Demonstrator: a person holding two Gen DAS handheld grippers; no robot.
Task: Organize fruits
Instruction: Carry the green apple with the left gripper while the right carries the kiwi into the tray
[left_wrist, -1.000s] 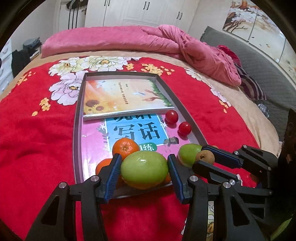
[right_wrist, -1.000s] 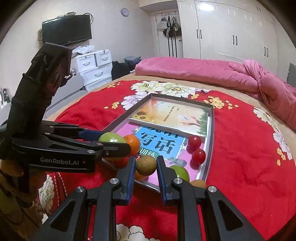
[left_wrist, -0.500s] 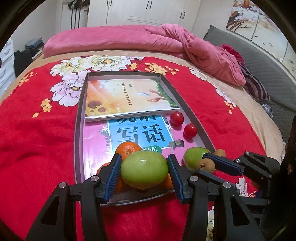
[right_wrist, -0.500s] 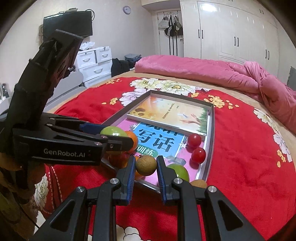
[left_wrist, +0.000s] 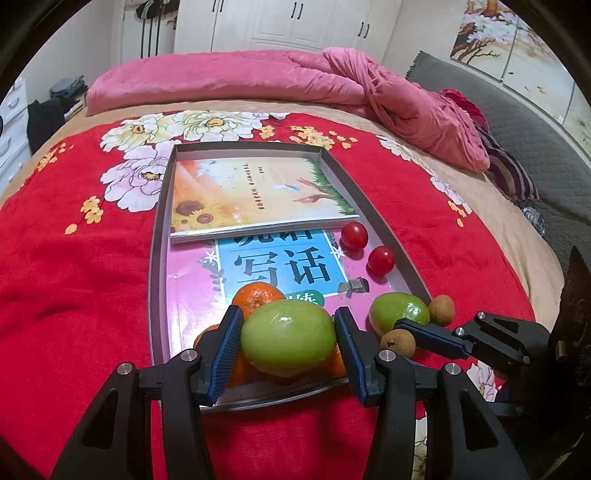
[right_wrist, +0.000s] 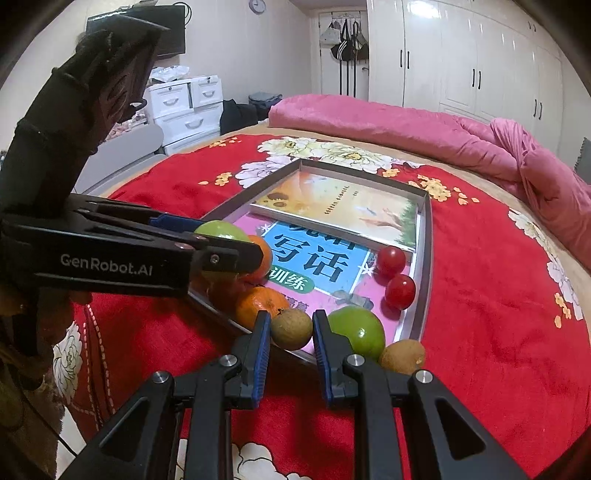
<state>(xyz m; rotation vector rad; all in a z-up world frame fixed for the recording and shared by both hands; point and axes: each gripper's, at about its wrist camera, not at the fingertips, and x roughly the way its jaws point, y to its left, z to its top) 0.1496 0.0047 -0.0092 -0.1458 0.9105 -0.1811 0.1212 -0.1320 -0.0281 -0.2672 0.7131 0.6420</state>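
My left gripper (left_wrist: 288, 341) is shut on a large green fruit (left_wrist: 288, 338) and holds it over the near end of the grey tray (left_wrist: 157, 258). My right gripper (right_wrist: 290, 328) is shut on a small brown fruit (right_wrist: 291, 328) at the tray's near edge; it also shows in the left wrist view (left_wrist: 398, 343). In the tray lie oranges (left_wrist: 256, 297), a second green fruit (left_wrist: 399, 314) and two cherry tomatoes (left_wrist: 380, 260). Another brown fruit (left_wrist: 441, 310) lies on the red bedspread just outside the tray's near right corner.
Two books (left_wrist: 258, 192) line the tray's floor. A pink duvet (left_wrist: 295, 81) is heaped at the far end of the bed. White drawers (right_wrist: 184, 107) and wardrobes (right_wrist: 461, 62) stand beyond the bed.
Both grippers keep their fruits and have drawn back a little from the tray. The fruits in the tray have not moved.
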